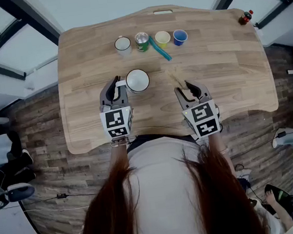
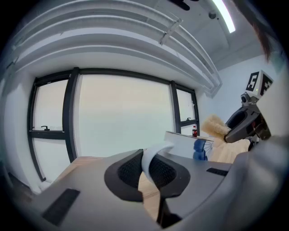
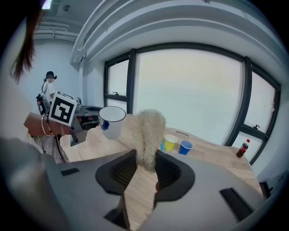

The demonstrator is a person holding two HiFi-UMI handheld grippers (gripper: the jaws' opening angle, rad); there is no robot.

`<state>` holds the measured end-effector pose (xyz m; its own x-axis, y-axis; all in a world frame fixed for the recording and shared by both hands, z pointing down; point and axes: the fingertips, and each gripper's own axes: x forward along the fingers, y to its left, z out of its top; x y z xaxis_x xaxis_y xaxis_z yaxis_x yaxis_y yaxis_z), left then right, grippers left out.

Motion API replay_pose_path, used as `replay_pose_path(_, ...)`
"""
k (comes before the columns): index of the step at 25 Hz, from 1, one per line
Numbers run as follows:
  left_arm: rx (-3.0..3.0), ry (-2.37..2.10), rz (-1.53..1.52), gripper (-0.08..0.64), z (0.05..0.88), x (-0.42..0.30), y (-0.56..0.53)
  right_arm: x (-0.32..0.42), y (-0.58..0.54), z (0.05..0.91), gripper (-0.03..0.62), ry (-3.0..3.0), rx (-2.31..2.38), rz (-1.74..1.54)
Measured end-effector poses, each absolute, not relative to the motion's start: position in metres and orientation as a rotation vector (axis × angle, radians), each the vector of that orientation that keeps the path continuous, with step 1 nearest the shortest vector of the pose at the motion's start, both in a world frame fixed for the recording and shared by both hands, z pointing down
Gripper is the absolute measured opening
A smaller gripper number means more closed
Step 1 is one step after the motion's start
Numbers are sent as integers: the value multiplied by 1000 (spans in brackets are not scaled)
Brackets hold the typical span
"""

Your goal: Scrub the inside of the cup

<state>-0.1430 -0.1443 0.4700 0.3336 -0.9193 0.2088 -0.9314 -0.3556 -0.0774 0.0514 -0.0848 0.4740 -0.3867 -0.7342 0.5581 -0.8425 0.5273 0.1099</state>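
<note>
Clenching the left gripper on the handle of the white mug, near the front edge of the wooden desk and left of its middle. Pinching that thin white handle between both pads in the left gripper view, with the mug's mouth facing up and its inside showing bare white from above. Not telling, from any view, whether the mug is resting on the wood or hanging just over it. Leaving untouched, in a row along the far edge, a small white cup, a green-sided container, a teal stick lying slantwise just in front of it, a yellow cup and a blue cup. Squeezing a pale fibrous scrubber upright between the pads of the right gripper, near the front edge and right of the middle, beside the mug but apart from it. Leaving a red-capped bottle standing at the far right corner.
</note>
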Motion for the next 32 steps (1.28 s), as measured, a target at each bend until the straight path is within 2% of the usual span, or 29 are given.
replay_pose_path(18, 2591, -1736, 427, 29, 462, -120, -147, 50, -80, 461, 132, -2283, 1212, 248)
replay_pose_path(32, 2678, -1734, 587, 29, 458, -107, -149, 29, -82, 453, 132, -2211, 1026, 19)
